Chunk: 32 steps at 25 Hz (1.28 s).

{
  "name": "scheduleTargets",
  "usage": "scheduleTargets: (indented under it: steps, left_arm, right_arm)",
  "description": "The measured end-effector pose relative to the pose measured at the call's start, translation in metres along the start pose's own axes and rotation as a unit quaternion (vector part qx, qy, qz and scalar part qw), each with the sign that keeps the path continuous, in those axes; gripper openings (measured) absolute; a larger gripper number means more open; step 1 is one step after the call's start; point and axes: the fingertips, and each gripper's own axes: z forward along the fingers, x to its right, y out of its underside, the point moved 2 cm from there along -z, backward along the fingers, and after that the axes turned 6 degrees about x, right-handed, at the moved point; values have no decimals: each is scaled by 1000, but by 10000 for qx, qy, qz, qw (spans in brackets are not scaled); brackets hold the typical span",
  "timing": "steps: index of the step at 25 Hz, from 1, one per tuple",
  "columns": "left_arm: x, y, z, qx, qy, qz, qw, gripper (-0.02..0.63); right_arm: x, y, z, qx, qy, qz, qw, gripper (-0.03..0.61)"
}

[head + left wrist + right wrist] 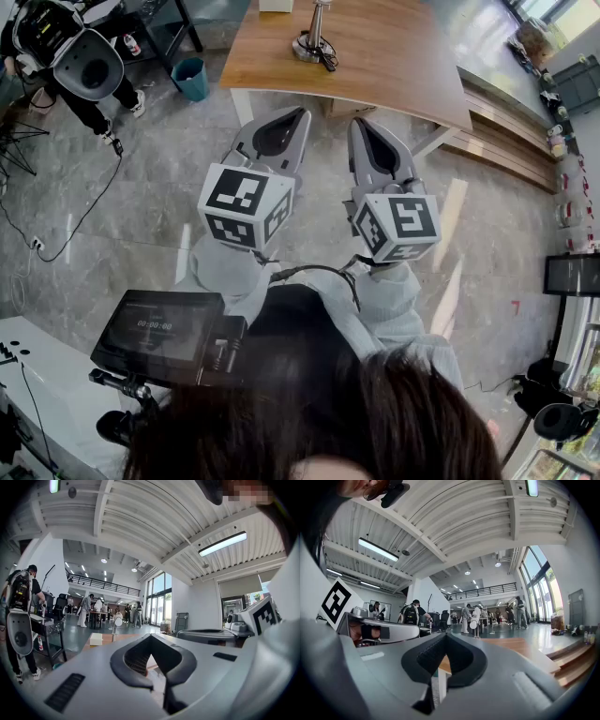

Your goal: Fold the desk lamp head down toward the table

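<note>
The desk lamp stands near the far edge of a wooden table; from above only its base and upright stem show. In the left gripper view the lamp is small and distant, with its round white head upright on the stem. The right gripper view shows the lamp the same way. My left gripper and right gripper are side by side over the floor, short of the table's near edge and pointing at it. Both are shut with nothing between the jaws.
A white box sits on the table to the left of the lamp. A teal bin stands by the table's left corner. A person with a backpack rig is at the far left. Wooden benches run along the right.
</note>
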Motion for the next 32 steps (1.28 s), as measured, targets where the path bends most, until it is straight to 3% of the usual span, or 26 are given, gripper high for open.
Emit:
scheduleTargets:
  steps: [11, 20, 32]
  left_arm:
    - [-2, 0, 2, -12, -29, 14, 10000, 3]
    - [5, 6, 6, -8, -84, -69, 9999, 3]
    - [-4, 38, 54, -300, -267, -256, 9989, 3]
  right_arm:
    - [5, -2, -1, 41, 155, 79, 9998, 2]
    - [13, 0, -11, 52, 36, 238, 9997, 2]
    - [66, 32, 9, -203, -96, 725, 9971, 2]
